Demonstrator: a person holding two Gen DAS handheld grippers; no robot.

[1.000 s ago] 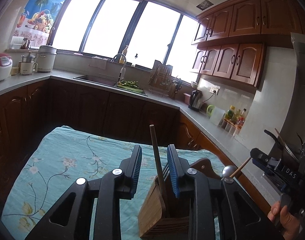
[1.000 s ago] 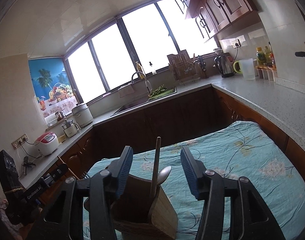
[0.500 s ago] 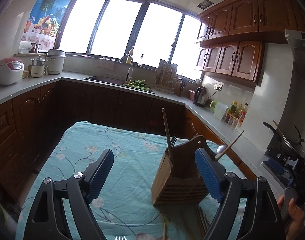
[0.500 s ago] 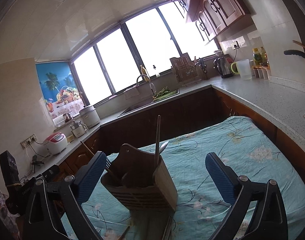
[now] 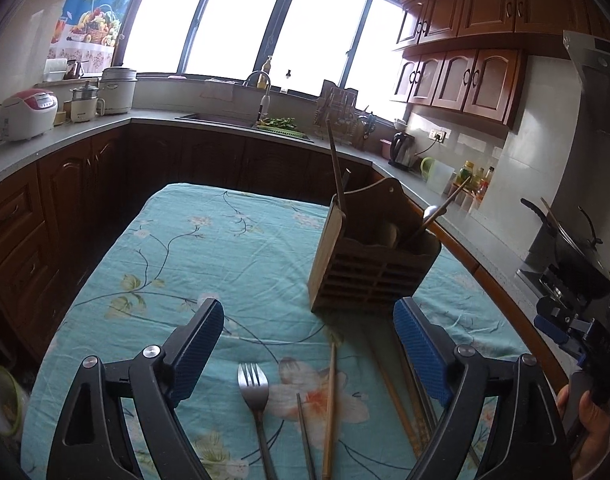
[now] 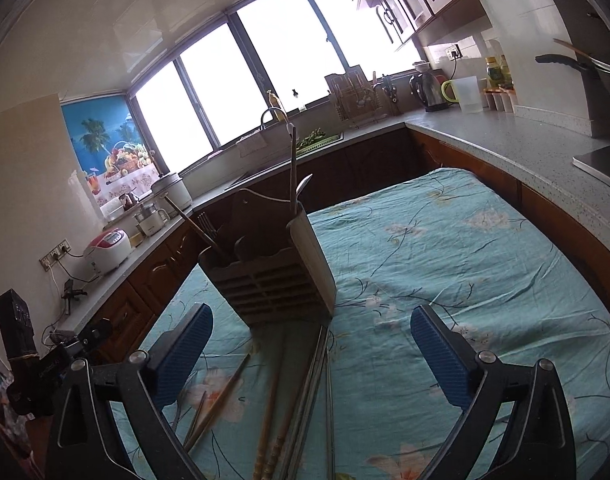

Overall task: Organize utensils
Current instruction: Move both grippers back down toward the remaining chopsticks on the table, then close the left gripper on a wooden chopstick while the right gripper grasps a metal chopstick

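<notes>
Floral-clothed desk (image 5: 177,248): wooden caddy (image 5: 369,264) upright, chopsticks, spoon inside; fork (image 5: 255,396) laid tines toward caddy; left gripper (image 5: 309,354) and right gripper (image 6: 311,354) fingers spread, nothing gripped.

Floral tablecloth (image 5: 185,248) carries holder (image 5: 369,276), fork (image 5: 253,388), apparently chopsticks (image 6: 271,412).

Utensil holder (image 5: 371,268) stands on the table (image 5: 177,248); fork (image 5: 255,392) and chopsticks (image 5: 329,400) lie before it.

A slatted wooden utensil holder (image 5: 369,264) is standing upright on the floral tabletop (image 5: 209,248), holding chopsticks and a spoon (image 5: 431,213), while a steel fork (image 5: 255,396) and loose chopsticks (image 5: 329,404) are lying flat just before it.
</notes>
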